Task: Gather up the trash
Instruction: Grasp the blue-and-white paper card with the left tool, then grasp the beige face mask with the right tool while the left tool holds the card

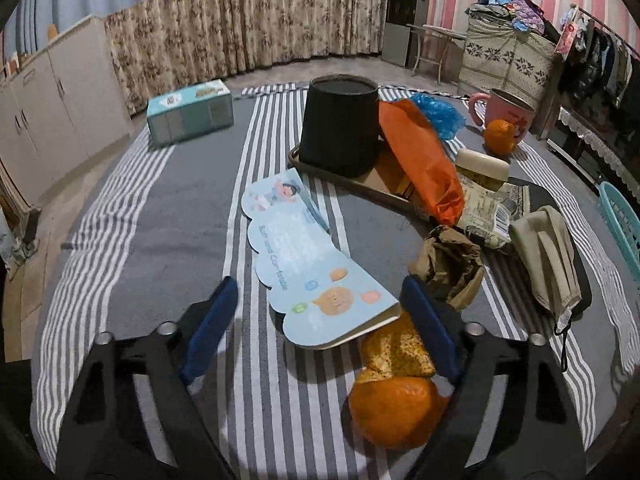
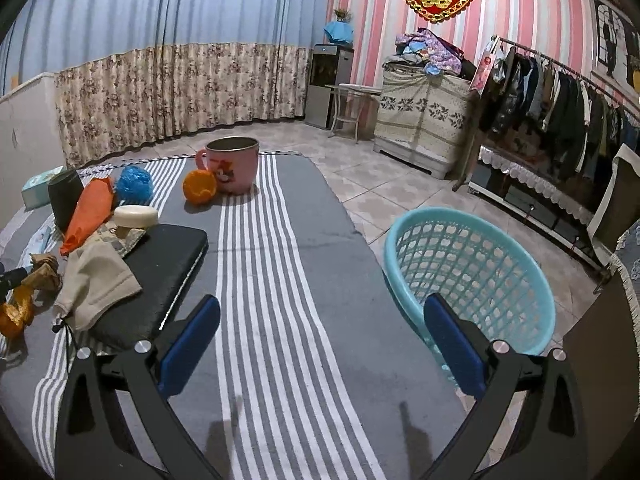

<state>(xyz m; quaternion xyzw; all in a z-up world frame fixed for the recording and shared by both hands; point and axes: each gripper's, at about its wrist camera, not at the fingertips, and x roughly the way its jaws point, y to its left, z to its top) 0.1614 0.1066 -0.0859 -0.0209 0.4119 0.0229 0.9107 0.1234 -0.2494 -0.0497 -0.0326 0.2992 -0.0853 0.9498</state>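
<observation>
A: Looking along the left tool [image 1: 320, 312], what is it going for?

B: I'd judge the orange peel [image 1: 396, 388], the torn rind lying on the striped cloth [image 1: 168, 240] close under the camera. The rounded, skin-side-up part is nearest; a flatter scrap with the pale pith showing sits just beyond it, touching the corner of the blue booklet [image 1: 304, 248].

A: And the tool itself?

B: Jaws stand fairly wide with nothing gripped. The right blue pad is just beside the flat scrap, the left pad well clear over bare cloth. So the peel lies off toward the right pad, not centred.

A: How will the peel behave?

B: Light, limp, a little springy, likely to fold when squeezed. The waxy outer skin may slip; the pith side should give more bite. I'd close across the flat scrap's edges, or over the dome's rim, not on its smooth crown.

A: Any long axis?

B: The pieces together run roughly away from the camera, dome near, scrap far, tilted slightly left. That is near parallel with the pads, which suits a pinch across the narrow way.

A: The right tool [image 2: 322, 336]?

B: Wide open and empty, above the cloth, with the turquoise basket [image 2: 472, 276] just beyond its right pad. That basket looks the likely place for trash.
</observation>
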